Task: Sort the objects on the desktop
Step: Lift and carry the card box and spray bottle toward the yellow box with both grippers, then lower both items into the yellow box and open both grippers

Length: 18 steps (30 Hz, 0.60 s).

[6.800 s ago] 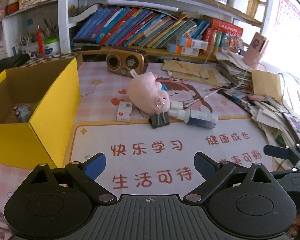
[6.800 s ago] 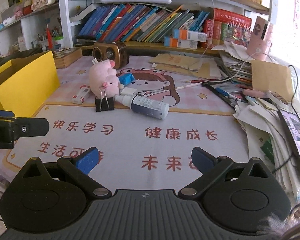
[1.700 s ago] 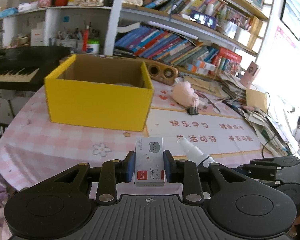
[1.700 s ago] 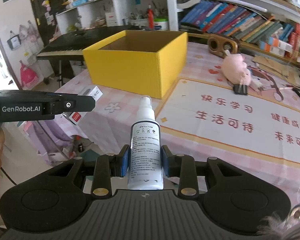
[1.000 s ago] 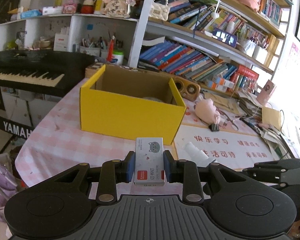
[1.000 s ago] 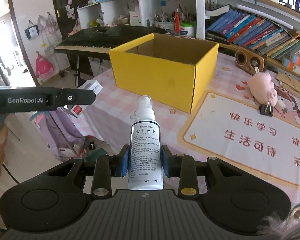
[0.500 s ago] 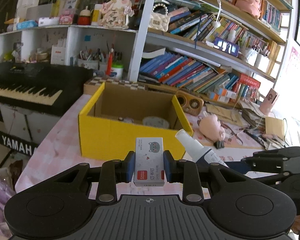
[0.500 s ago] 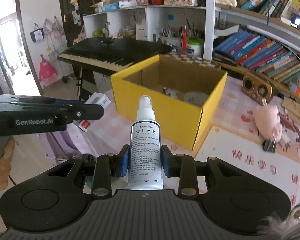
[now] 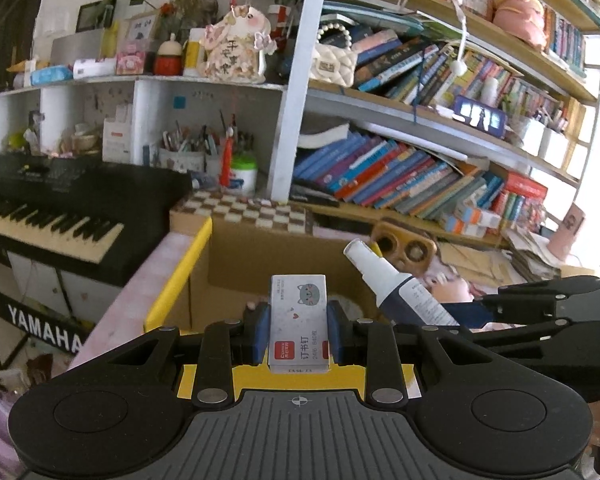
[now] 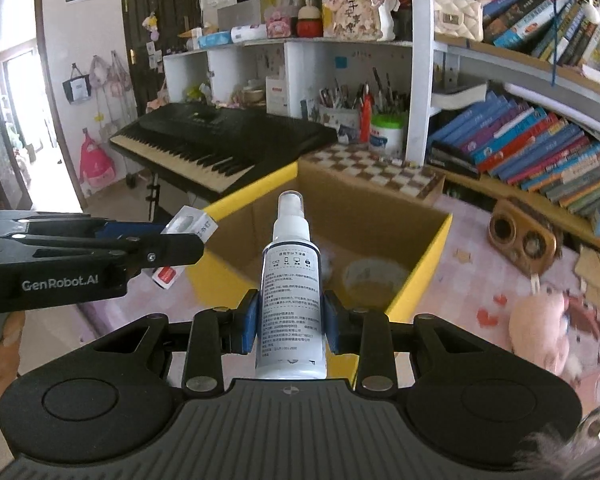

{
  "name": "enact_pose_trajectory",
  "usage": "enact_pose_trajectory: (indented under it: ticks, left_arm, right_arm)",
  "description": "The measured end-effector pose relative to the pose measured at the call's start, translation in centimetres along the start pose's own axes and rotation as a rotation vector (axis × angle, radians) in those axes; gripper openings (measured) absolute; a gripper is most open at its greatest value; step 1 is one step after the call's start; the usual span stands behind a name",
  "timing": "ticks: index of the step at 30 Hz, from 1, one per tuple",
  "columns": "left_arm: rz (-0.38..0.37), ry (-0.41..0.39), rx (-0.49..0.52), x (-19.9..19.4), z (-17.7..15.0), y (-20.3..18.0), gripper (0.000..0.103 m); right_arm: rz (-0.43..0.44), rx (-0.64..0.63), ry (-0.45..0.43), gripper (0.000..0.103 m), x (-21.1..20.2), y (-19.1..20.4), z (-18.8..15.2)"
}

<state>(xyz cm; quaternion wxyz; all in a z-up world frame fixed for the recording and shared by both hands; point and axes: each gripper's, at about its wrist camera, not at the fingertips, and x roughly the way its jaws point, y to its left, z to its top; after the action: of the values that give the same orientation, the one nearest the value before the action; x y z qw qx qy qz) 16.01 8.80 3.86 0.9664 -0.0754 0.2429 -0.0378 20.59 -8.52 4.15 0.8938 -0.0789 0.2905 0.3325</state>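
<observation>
My left gripper (image 9: 298, 332) is shut on a small white staple box (image 9: 299, 320) with a red label. My right gripper (image 10: 290, 320) is shut on a white spray bottle (image 10: 291, 300), nozzle up. Both hover over the near edge of the open yellow cardboard box (image 10: 432, 252), also in the left wrist view (image 9: 180, 280). Inside the box lies a roll of tape (image 10: 374, 276) and other small items. The spray bottle (image 9: 396, 288) shows in the left wrist view to my right; the left gripper with the staple box (image 10: 188, 224) shows in the right wrist view.
A pink plush pig (image 10: 548, 328) and a wooden speaker (image 10: 524, 240) sit on the pink desk right of the box. A black keyboard (image 10: 220, 144) stands left of the desk. Bookshelves (image 9: 400, 168) rise behind. A checkered board (image 10: 380, 172) lies behind the box.
Both grippers have moved forward and up toward the yellow box, now over its near edge, still holding the staple box and the spray bottle.
</observation>
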Motion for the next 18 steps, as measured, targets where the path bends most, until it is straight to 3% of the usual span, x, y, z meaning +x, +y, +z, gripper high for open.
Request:
enact_pose_trajectory:
  ticks: [7,18]
  left_arm:
    - [0.047,0.018,0.023,4.2,2.0,0.2,0.028]
    - [0.102,0.158,0.026,11.4,1.9,1.0,0.028]
  right_arm:
    - [0.015,-0.025,-0.007,0.030,3.8,-3.4,3.6]
    - [0.060,-0.119,0.082,0.030,11.6,-5.7,6.7]
